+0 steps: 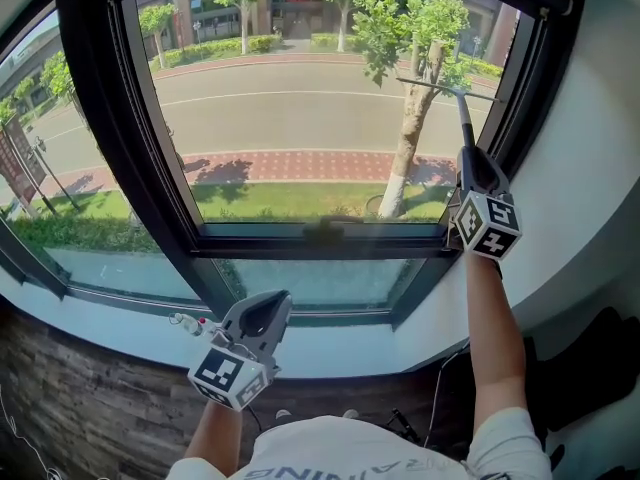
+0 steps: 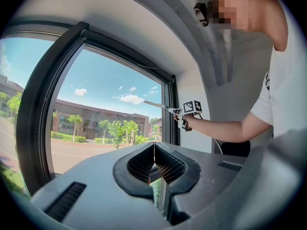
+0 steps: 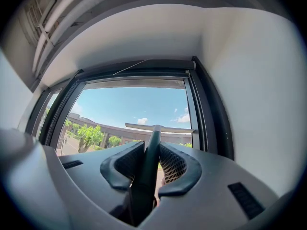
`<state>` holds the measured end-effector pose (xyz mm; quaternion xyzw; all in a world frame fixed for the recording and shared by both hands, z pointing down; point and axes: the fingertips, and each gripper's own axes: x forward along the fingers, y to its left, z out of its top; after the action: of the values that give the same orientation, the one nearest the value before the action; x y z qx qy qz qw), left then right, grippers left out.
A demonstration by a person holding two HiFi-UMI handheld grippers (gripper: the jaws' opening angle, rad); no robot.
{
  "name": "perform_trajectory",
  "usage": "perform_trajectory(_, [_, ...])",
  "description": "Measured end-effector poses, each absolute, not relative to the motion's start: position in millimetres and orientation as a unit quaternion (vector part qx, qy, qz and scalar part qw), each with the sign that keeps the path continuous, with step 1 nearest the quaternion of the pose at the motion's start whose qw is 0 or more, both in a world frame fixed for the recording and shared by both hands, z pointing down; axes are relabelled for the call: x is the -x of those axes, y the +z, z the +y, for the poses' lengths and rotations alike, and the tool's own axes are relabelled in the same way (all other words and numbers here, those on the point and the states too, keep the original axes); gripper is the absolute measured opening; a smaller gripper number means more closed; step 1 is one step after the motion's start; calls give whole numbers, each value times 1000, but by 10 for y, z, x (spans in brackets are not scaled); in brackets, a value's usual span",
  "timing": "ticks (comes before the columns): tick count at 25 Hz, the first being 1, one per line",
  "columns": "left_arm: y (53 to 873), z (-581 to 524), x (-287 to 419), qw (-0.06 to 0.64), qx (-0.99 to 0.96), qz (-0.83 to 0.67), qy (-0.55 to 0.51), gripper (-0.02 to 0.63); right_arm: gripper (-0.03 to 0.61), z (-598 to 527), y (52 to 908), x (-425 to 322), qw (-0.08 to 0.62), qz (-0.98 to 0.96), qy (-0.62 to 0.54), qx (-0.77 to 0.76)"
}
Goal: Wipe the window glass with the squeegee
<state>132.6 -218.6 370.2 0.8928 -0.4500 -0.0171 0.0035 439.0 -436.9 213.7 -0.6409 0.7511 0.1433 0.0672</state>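
The squeegee [image 1: 462,108] has a dark handle and a thin blade [image 1: 447,88] laid against the upper right part of the window glass [image 1: 300,118]. My right gripper [image 1: 466,153] is raised in front of the pane's right edge and is shut on the squeegee handle [image 3: 147,164]. In the right gripper view the blade [image 3: 158,127] lies crosswise beyond the jaws. My left gripper [image 1: 270,303] hangs low near the window sill [image 1: 330,353], shut with nothing in it; its jaws meet in the left gripper view [image 2: 154,153]. That view also shows the squeegee [image 2: 156,104] on the glass.
A thick black frame post [image 1: 120,138] divides the main pane from a side pane at the left. A lower fixed pane [image 1: 310,280] sits under the crossbar. A small red and white object [image 1: 190,321] lies on the sill. White wall [image 1: 590,168] closes the right side.
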Motion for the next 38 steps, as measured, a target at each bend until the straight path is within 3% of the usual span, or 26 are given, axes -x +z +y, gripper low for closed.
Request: perform_trajectory(38, [3818, -2248, -1346, 17, -892, -452, -9, 18, 100, -4341, 3238, -4408, 18, 759, 105, 643])
